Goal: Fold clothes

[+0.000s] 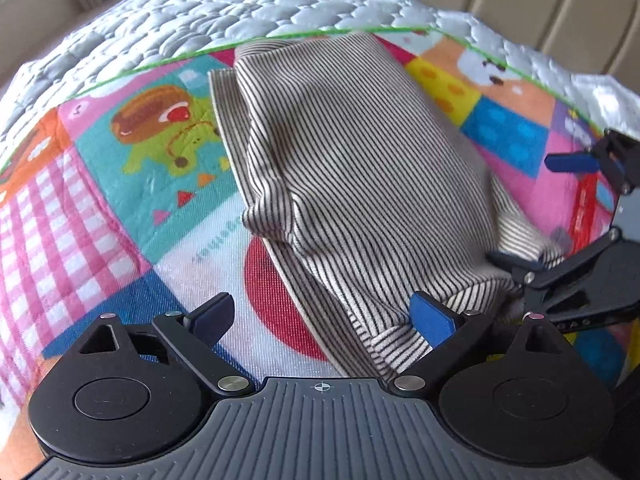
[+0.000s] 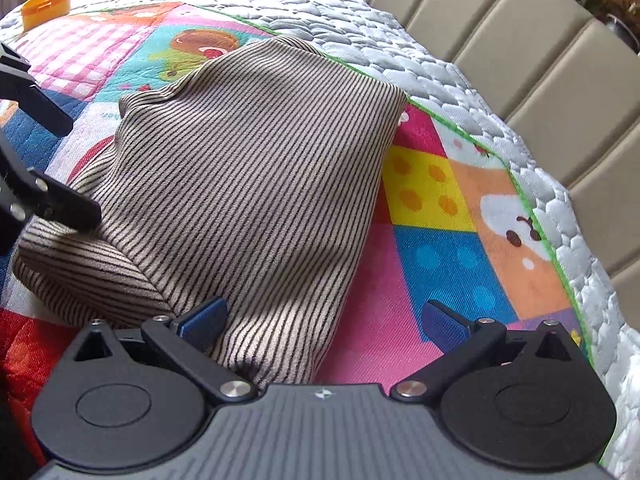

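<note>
Striped garment (image 1: 360, 168): soft, light, limp knit; grasp near-edge corners. Left gripper (image 1: 324, 320) and right gripper (image 2: 324, 320) fingers spread.

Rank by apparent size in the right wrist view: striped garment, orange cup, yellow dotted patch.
1. Striped garment, by far the largest.
2. Yellow dotted patch.
3. Orange cup, smallest, though it sits farthest away and is cut off.
</note>
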